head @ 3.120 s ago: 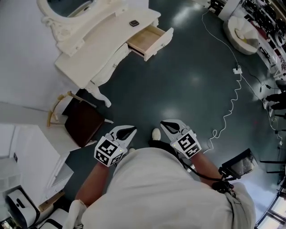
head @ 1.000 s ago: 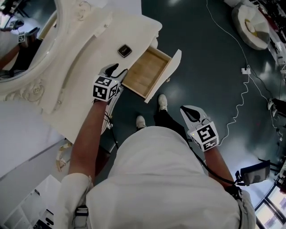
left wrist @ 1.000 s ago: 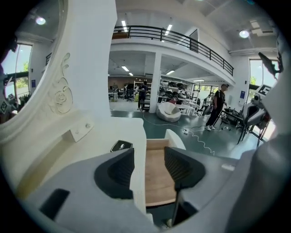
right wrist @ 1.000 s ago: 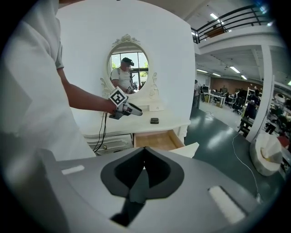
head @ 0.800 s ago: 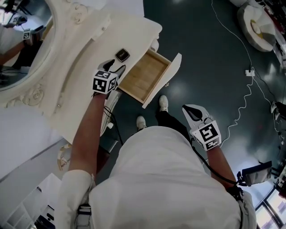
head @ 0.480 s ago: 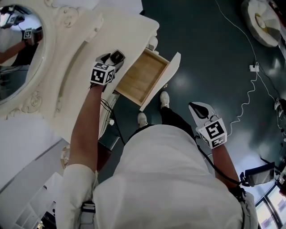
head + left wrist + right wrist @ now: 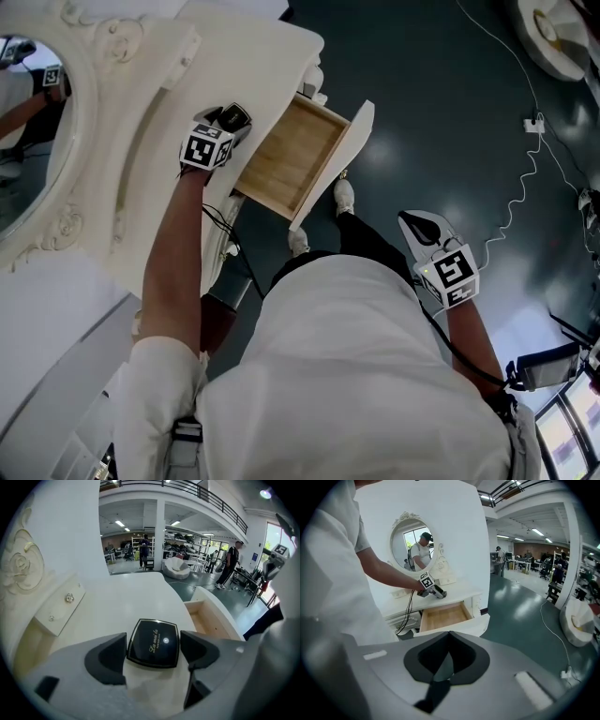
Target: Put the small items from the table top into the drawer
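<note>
A: Progress on the job?

B: At its start, by my reading. The drawer [image 7: 286, 161] stands pulled out, and what shows of its floor is bare wood. The one small item I can find, a black compact [image 7: 153, 642], lies flat on the white surface [image 7: 178, 84], just beside the drawer.

A: Left tool?

B: The left tool [image 7: 231, 118] sits low over the surface with a jaw on either side of the compact. The jaws are opening and neither pad presses on it. The left arm is stretched forward over the surface edge.

A: And the right?

B: The right tool [image 7: 421, 228] is closed and empty. The arm is bent at the person's side, over the floor, well apart from the drawer, with the tool aimed toward it.

A: Remaining work?

B: Grip, lift, place in the drawer. None of that is done yet.
</note>
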Tool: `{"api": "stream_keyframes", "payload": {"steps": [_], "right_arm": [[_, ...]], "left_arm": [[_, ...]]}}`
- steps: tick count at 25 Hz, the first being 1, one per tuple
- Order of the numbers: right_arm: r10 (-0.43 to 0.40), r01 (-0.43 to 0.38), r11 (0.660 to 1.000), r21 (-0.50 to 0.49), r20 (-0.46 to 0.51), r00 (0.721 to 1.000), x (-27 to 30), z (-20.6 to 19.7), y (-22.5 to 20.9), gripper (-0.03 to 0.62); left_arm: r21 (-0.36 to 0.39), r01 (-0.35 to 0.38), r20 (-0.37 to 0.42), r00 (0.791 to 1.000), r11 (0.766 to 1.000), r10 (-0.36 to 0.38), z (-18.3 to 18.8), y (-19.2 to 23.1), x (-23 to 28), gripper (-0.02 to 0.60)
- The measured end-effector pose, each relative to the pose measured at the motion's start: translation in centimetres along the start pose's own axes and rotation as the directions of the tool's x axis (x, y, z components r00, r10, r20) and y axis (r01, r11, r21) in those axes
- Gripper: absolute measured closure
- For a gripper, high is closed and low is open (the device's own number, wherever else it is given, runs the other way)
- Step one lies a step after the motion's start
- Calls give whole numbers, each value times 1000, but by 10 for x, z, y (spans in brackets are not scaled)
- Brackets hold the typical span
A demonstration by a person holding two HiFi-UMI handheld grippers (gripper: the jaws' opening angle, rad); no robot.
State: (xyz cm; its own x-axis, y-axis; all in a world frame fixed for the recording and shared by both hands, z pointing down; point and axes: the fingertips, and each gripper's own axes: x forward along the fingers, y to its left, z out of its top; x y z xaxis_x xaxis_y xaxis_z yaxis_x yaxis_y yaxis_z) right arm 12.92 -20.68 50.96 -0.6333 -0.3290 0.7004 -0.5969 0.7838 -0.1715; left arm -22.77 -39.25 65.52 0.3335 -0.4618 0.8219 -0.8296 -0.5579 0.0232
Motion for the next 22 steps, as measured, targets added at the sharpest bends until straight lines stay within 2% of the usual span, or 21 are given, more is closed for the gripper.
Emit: {"api": "stream_keyframes", "payload": {"steps": [6, 15, 22], "right_arm": [[-14, 14, 1000, 17, -6, 1000, 3, -5, 4, 592], [-34, 34, 999, 25, 4, 999, 3, -3, 17, 592], [-49, 48, 998, 27, 19, 999, 1, -3, 30, 592]], "left_arm": [[12, 22, 6, 1000, 1000, -22, -2, -2, 3, 236], [-45, 7, 27, 1000, 999, -5, -4, -6, -2, 239], [-25, 24, 47, 999, 999, -23, 1, -31, -13, 241]]}}
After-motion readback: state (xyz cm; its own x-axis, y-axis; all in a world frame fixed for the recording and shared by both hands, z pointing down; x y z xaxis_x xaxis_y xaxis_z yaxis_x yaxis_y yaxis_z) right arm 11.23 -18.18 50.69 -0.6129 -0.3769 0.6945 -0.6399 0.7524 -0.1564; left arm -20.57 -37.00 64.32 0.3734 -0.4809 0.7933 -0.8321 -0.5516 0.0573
